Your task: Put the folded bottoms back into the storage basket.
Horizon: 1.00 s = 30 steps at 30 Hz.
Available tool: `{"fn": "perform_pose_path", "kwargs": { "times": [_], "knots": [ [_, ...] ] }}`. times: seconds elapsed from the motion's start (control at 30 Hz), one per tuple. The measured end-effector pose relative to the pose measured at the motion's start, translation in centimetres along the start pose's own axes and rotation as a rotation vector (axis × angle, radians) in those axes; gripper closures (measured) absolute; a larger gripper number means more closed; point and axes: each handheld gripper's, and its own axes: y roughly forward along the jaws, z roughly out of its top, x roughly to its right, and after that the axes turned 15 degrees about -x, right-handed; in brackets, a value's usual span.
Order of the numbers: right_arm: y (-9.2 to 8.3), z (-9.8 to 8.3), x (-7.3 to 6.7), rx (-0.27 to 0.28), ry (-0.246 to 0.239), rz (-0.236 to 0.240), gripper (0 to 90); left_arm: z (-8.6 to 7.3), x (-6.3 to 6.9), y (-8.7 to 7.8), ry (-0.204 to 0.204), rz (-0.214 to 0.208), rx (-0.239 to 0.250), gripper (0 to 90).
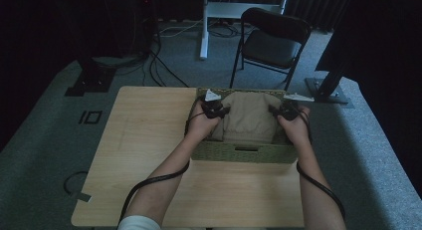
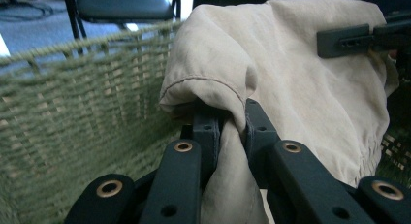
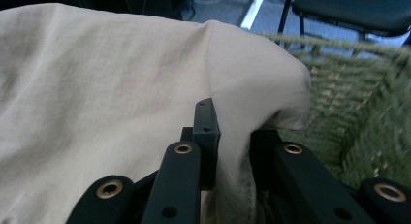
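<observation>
The beige cloth (image 1: 249, 118) lies folded inside the green woven basket (image 1: 239, 153), which sits on the far right part of the wooden tabletop (image 1: 149, 140), and each end of it is held by one of the person's tongs. In the left gripper view the left tongs (image 2: 228, 124) are clamped on a gathered fold of the fabric near its hemmed corner, with the basket's woven wall just beside them. In the right gripper view the right tongs (image 3: 232, 132) are likewise closed on a pinch of the cloth at its other end, close to the opposite wall. From above, the left tongs (image 1: 215, 110) and right tongs (image 1: 287, 110) sit at the two sides of the bundle, inside the basket's rim. The work in hand looks like laying the folded cloth down into the basket, and several things could spoil it. Each grip takes only a narrow bunch of fabric, so a tug from one hand against the other could pull a fold free and let the bundle sag open. If one side is let go before the cloth rests on the basket floor, that end may drop and the neat fold may come undone. The tongs also stand close to the woven walls, where a jaw or a trailing cable could catch the weave and drag the light basket across the tabletop on withdrawal. Fabric caught between the pads might also follow a hand upward.
</observation>
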Motion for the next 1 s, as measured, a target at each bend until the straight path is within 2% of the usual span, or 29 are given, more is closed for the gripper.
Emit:
{"fn": "perform_pose_path", "kwargs": {
  "times": [0.03,0.07,0.13,0.2,0.23,0.33,0.5,0.6,0.67,0.73,0.77,0.83,0.87,0.93,1.0],
  "knots": [
    [0.3,-0.1,0.0,-0.011,0.005,0.000,78.8,-0.3,-0.1,0.4,-0.008,-0.001,-0.020,80.8],
    [0.3,-0.1,0.0,-0.011,0.005,0.000,78.8,-0.3,-0.1,0.4,-0.008,-0.001,-0.020,80.8],
    [1.5,-0.5,0.2,-0.051,0.020,-0.005,78.6,-0.5,-0.2,1.1,-0.012,0.006,-0.047,80.1],
    [1.7,-0.6,0.3,-0.059,0.024,-0.008,78.7,-0.6,-0.3,1.3,-0.016,0.010,-0.058,79.3],
    [2.4,-0.9,0.2,-0.084,0.025,-0.020,78.6,-0.9,-0.5,1.9,-0.020,0.018,-0.082,79.2],
    [3.1,-1.2,0.2,-0.094,0.030,-0.022,78.5,-1.3,-0.9,2.5,-0.026,0.028,-0.107,79.5],
    [3.7,-1.3,0.1,-0.118,0.025,-0.029,77.8,-1.7,-1.4,3.1,-0.046,0.042,-0.120,78.9],
    [4.1,-1.2,0.1,-0.148,0.017,-0.042,76.0,-1.8,-1.4,3.5,-0.037,0.059,-0.120,75.6],
    [4.4,-1.3,0.1,-0.167,0.018,-0.049,68.0,-1.9,-1.5,3.8,-0.058,0.085,-0.099,65.9],
    [4.8,-1.5,0.2,-0.177,0.009,-0.047,50.6,-1.8,-1.5,3.9,-0.082,0.147,-0.096,44.1],
    [4.9,-1.6,0.3,-0.181,-0.008,-0.039,45.7,-1.8,-1.5,3.9,-0.083,0.157,-0.093,36.9],
    [5.1,-1.6,0.5,-0.185,-0.051,-0.055,37.4,-1.6,-1.7,3.6,-0.076,0.178,-0.095,29.1],
    [5.0,-1.5,0.5,-0.181,-0.069,-0.067,34.0,-1.5,-1.7,3.5,-0.080,0.181,-0.094,28.4],
    [4.8,-1.4,0.4,-0.189,-0.045,-0.086,19.3,-1.3,-1.8,3.1,-0.088,0.179,-0.096,24.5],
    [4.5,-1.1,0.3,-0.160,-0.065,-0.116,17.6,-1.2,-1.6,2.7,-0.078,0.160,-0.092,23.8]
  ]
}}
